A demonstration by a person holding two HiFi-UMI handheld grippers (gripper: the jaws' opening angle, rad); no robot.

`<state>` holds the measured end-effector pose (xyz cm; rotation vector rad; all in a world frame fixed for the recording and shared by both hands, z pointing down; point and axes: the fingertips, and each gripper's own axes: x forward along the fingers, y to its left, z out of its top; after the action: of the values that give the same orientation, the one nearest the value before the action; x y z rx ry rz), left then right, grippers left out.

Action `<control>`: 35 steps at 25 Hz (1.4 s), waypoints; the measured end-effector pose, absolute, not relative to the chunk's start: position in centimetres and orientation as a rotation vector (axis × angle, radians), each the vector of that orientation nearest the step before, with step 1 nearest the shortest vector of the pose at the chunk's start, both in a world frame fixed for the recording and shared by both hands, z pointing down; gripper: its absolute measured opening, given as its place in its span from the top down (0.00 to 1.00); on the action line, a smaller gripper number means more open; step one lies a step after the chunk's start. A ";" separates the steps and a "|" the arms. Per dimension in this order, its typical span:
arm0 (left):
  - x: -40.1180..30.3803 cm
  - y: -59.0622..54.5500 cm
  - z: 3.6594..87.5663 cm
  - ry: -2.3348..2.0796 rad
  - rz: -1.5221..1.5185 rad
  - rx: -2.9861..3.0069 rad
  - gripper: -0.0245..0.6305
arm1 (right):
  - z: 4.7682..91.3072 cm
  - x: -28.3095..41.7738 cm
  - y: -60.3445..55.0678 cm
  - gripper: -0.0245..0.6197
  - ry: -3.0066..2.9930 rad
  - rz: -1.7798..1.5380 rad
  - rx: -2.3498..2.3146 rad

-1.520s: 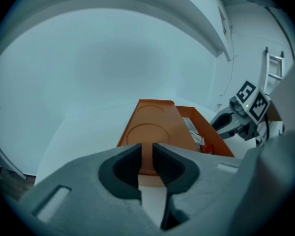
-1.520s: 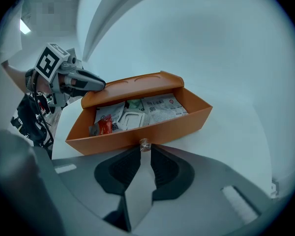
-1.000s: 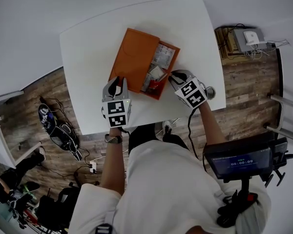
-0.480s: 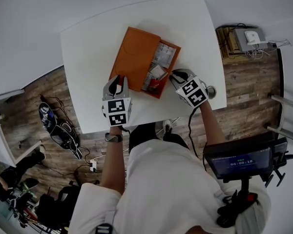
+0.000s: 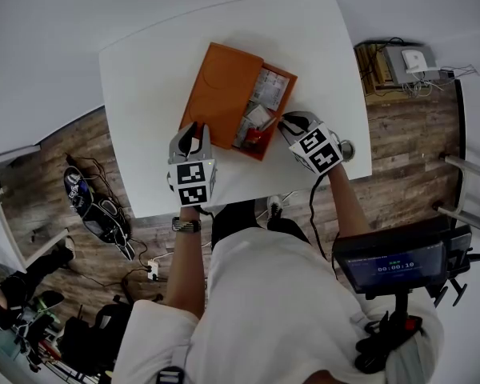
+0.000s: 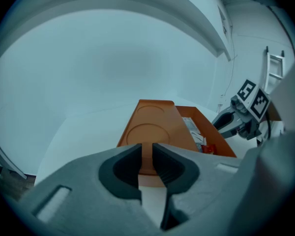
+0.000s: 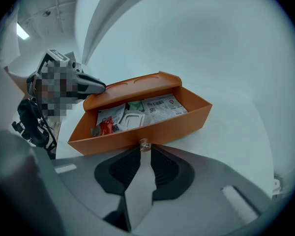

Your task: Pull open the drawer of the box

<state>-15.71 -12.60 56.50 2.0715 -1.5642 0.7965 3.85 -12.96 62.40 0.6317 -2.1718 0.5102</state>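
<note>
Step in hand: drawer pull, judged nearly complete. Box sits mid-desk, drawer extended toward the right edge. Right gripper is clamped on the knob. Left gripper is nearly closed, empty, at the box's near end. Next: knob release, box kept braced.

In the head view, the box lies mid-frame on the tabletop. Its drawer juts out to the box's right, with packets lying in it. The left gripper sits at the box's lower end. The right gripper meets the drawer's lower-right wall, with the knob between its jaws.
</note>
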 end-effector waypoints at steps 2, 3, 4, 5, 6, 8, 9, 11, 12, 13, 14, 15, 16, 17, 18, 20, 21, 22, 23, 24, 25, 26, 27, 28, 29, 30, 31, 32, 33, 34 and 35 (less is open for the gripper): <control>-15.7 -12.6 56.5 -1.565 0.796 2.073 0.85 | 62.3 3.8 -13.0 0.85 -2.173 0.511 0.630; -15.7 -12.6 56.4 -1.564 0.795 2.073 0.85 | 62.3 3.8 -13.0 0.85 -2.173 0.512 0.628; -15.7 -12.6 56.4 -1.563 0.793 2.072 0.85 | 62.3 3.8 -13.0 0.85 -2.173 0.514 0.626; -15.7 -12.6 56.4 -1.562 0.791 2.072 0.85 | 62.2 3.8 -13.0 0.86 -2.175 0.517 0.626; -15.7 -12.6 56.4 -1.561 0.792 2.074 0.85 | 62.2 3.8 -13.1 0.85 -2.179 0.520 0.627; -15.8 -12.5 56.4 -1.561 0.794 2.078 0.85 | 62.0 3.7 -13.3 0.86 -2.185 0.524 0.636; -15.8 -12.5 56.3 -1.561 0.794 2.079 0.85 | 62.0 3.7 -13.4 0.86 -2.185 0.520 0.636; -15.8 -12.4 56.3 -1.562 0.790 2.077 0.85 | 61.9 3.5 -13.5 0.86 -2.183 0.509 0.627; -15.8 -12.4 56.3 -1.563 0.789 2.076 0.85 | 61.9 3.5 -13.5 0.86 -2.184 0.510 0.624; -15.8 -12.4 56.2 -1.563 0.790 2.076 0.85 | 61.8 3.5 -13.4 0.86 -2.186 0.514 0.624; -15.8 -12.4 56.2 -1.563 0.791 2.077 0.85 | 61.8 3.4 -13.4 0.86 -2.189 0.517 0.627; -15.9 -12.4 56.2 -1.563 0.790 2.077 0.85 | 61.8 3.5 -13.4 0.86 -2.191 0.518 0.630; -15.9 -12.3 56.2 -1.563 0.789 2.077 0.85 | 61.8 3.5 -13.4 0.86 -2.193 0.519 0.631; -15.8 -12.3 56.2 -1.562 0.787 2.075 0.85 | 61.8 3.5 -13.4 0.86 -2.194 0.519 0.632; -15.8 -12.3 56.2 -1.562 0.787 2.074 0.85 | 61.8 3.6 -13.4 0.86 -2.196 0.519 0.632; -15.8 -12.2 56.2 -1.559 0.786 2.068 0.85 | 61.8 3.7 -13.4 0.86 -2.198 0.520 0.631; -15.8 -12.2 56.2 -1.558 0.784 2.066 0.85 | 61.7 3.7 -13.4 0.86 -2.197 0.521 0.632; -15.9 -12.2 56.2 -1.557 0.783 2.065 0.85 | 61.7 3.8 -13.3 0.86 -2.195 0.522 0.634; -15.9 -12.2 56.2 -1.557 0.783 2.064 0.85 | 61.7 3.8 -13.3 0.86 -2.195 0.524 0.636; -15.9 -12.2 56.2 -1.557 0.784 2.064 0.85 | 61.7 3.9 -13.3 0.86 -2.194 0.525 0.638; -15.9 -12.2 56.3 -1.557 0.785 2.065 0.85 | 61.7 3.9 -13.3 0.86 -2.194 0.525 0.638; -16.0 -12.2 56.3 -1.558 0.785 2.066 0.85 | 61.7 4.0 -13.3 0.86 -2.194 0.525 0.638; -16.0 -12.2 56.3 -1.559 0.786 2.067 0.85 | 61.7 4.0 -13.3 0.86 -2.194 0.525 0.637; -16.0 -12.2 56.3 -1.559 0.785 2.067 0.85 | 61.7 4.0 -13.3 0.86 -2.194 0.525 0.636; -15.9 -12.2 56.3 -1.559 0.783 2.066 0.85 | 61.7 4.0 -13.3 0.86 -2.193 0.526 0.636; -15.9 -12.2 56.2 -1.559 0.782 2.066 0.85 | 61.7 4.0 -13.3 0.86 -2.193 0.527 0.636; -16.0 -12.2 56.2 -1.560 0.781 2.065 0.85 | 61.7 4.0 -13.2 0.86 -2.193 0.528 0.637; -16.0 -12.2 56.2 -1.560 0.781 2.065 0.85 | 61.7 4.0 -13.2 0.86 -2.192 0.530 0.638; -16.0 -12.2 56.2 -1.561 0.782 2.065 0.85 | 61.7 4.0 -13.1 0.86 -2.192 0.532 0.638; -16.0 -12.2 56.2 -1.562 0.782 2.064 0.85 | 61.7 4.1 -12.9 0.86 -2.192 0.534 0.637; -16.0 -12.2 56.3 -1.562 0.782 2.064 0.85 | 61.8 4.1 -12.8 0.86 -2.192 0.537 0.637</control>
<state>-16.01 -12.24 56.25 2.0644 -1.5622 0.7824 4.14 -12.77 61.75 0.6369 -2.1915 0.5370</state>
